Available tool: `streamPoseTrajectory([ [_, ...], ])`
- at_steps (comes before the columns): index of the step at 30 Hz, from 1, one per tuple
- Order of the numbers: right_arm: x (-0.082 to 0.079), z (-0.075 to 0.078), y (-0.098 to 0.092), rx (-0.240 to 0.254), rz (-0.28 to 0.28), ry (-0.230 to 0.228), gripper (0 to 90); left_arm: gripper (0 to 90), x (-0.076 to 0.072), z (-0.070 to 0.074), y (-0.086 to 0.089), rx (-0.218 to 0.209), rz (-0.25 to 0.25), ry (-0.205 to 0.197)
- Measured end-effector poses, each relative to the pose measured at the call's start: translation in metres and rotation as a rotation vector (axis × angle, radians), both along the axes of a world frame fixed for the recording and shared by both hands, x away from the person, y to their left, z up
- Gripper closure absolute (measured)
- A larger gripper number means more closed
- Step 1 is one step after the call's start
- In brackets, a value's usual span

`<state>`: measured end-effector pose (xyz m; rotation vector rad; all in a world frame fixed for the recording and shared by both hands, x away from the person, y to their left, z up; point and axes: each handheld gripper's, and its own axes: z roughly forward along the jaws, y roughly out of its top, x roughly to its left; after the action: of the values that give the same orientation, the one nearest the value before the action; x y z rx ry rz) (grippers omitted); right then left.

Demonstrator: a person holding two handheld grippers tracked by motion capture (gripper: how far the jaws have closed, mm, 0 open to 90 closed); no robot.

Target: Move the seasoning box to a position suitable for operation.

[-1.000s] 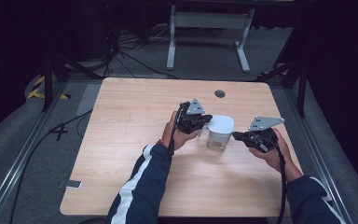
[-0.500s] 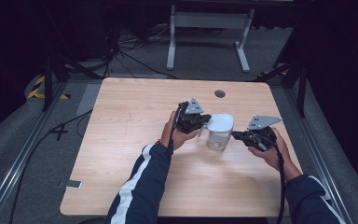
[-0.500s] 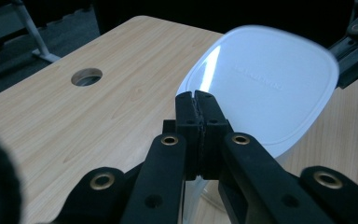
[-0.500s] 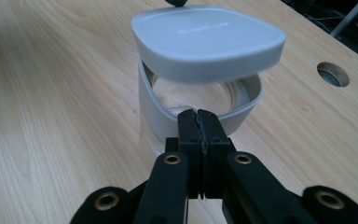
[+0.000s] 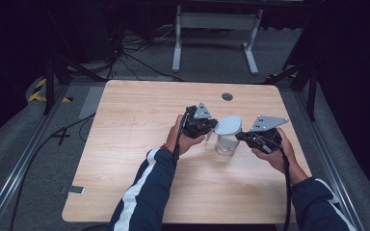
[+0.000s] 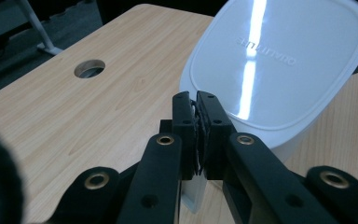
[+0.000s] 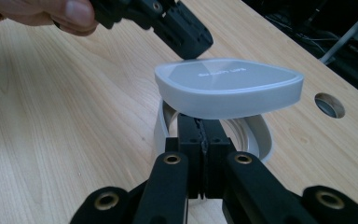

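both hand-held grippers (image 5: 211, 129) flank jar (image 5: 226, 144)

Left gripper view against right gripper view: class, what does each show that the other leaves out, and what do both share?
Left gripper view: the flat top of the white lid, with raised lettering and a glare stripe, seen from above.
Right gripper view: the open rim of the clear container beneath the tilted lid, plus the left hand-held gripper at the lid's far edge and the thumb behind it.
Both: the lid, the wooden table, its round hole, and black jaws pressed together.
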<state>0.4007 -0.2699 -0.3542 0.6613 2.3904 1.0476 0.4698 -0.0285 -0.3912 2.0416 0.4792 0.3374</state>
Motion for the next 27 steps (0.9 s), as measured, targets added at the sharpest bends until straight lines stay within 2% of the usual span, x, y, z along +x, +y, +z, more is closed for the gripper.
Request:
streamPoseTrajectory([
  [2,-0.001,0.002,0.003,0.001,0.006,-0.006,89.6,85.4,0.000,0.000,0.001,-0.003,-0.002,0.001],
  [6,0.000,0.006,0.007,0.001,0.007,-0.014,89.6,84.2,-0.004,0.000,0.005,0.024,-0.003,-0.003],
  [7,0.000,0.007,0.008,0.007,0.010,-0.015,89.6,83.8,-0.005,0.000,0.008,0.035,-0.002,-0.011],
  [9,0.001,0.009,0.011,0.004,0.015,-0.021,89.6,83.7,-0.010,-0.001,0.016,0.083,-0.012,-0.025],
  [10,0.000,0.010,0.013,0.002,0.018,-0.020,89.6,83.7,-0.014,-0.002,0.023,0.109,-0.010,-0.029],
  [14,0.001,0.011,0.019,-0.003,0.021,-0.020,89.6,83.6,-0.022,-0.008,0.044,0.132,-0.003,-0.023],
  [15,0.001,0.011,0.019,-0.003,0.021,-0.020,89.6,83.5,-0.022,-0.008,0.044,0.132,-0.003,-0.023],
  [16,0.002,0.011,0.023,-0.007,0.024,-0.020,89.6,83.3,-0.027,-0.011,0.057,0.139,-0.003,-0.011],
  [20,0.004,0.012,0.028,-0.007,0.023,-0.026,89.6,82.7,-0.039,-0.014,0.078,0.192,-0.006,-0.016],
  [21,0.004,0.012,0.028,-0.007,0.023,-0.026,89.6,82.4,-0.039,-0.014,0.078,0.192,-0.006,-0.016],
  [26,0.006,0.013,0.033,0.000,0.029,-0.026,89.6,80.5,-0.058,-0.015,0.103,0.198,0.005,-0.027],
  [27,0.006,0.013,0.035,-0.004,0.030,-0.030,89.6,80.1,-0.062,-0.016,0.108,0.197,0.011,-0.018],
])
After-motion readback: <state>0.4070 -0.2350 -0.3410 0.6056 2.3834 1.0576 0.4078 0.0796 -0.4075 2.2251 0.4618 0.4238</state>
